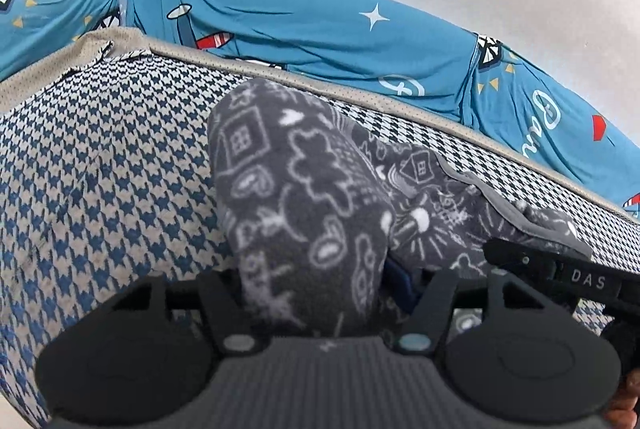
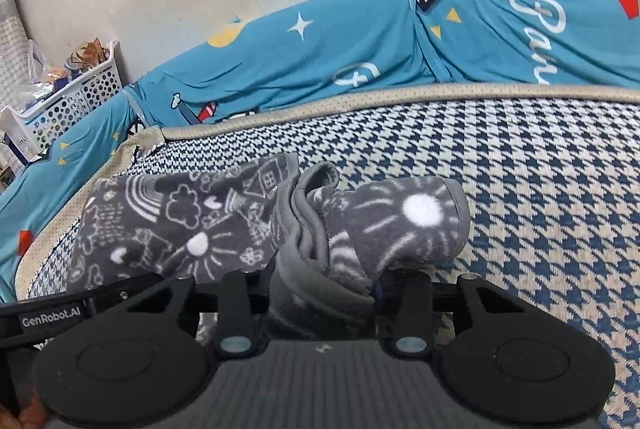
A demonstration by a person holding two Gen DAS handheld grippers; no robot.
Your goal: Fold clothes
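Note:
A grey fleece garment [image 1: 304, 189] printed with white doodles lies bunched on a blue-and-cream houndstooth cover [image 1: 100, 169]. My left gripper [image 1: 320, 293] is shut on a thick fold of it, and the cloth bulges up between the two fingers. In the right wrist view the same garment [image 2: 180, 225] shows a grey hem and a cuff with a white sun. My right gripper [image 2: 324, 293] is shut on the gathered hem. Each gripper's arm shows at the edge of the other's view, to the right [image 1: 592, 281] and to the left [image 2: 48, 321]. The fingertips are hidden under the fleece.
A teal sheet [image 1: 320, 29] with stars and planes runs along the far edge of the houndstooth cover [image 2: 540, 189], against a pale wall. A white perforated basket [image 2: 68, 101] full of odds and ends stands at the back left.

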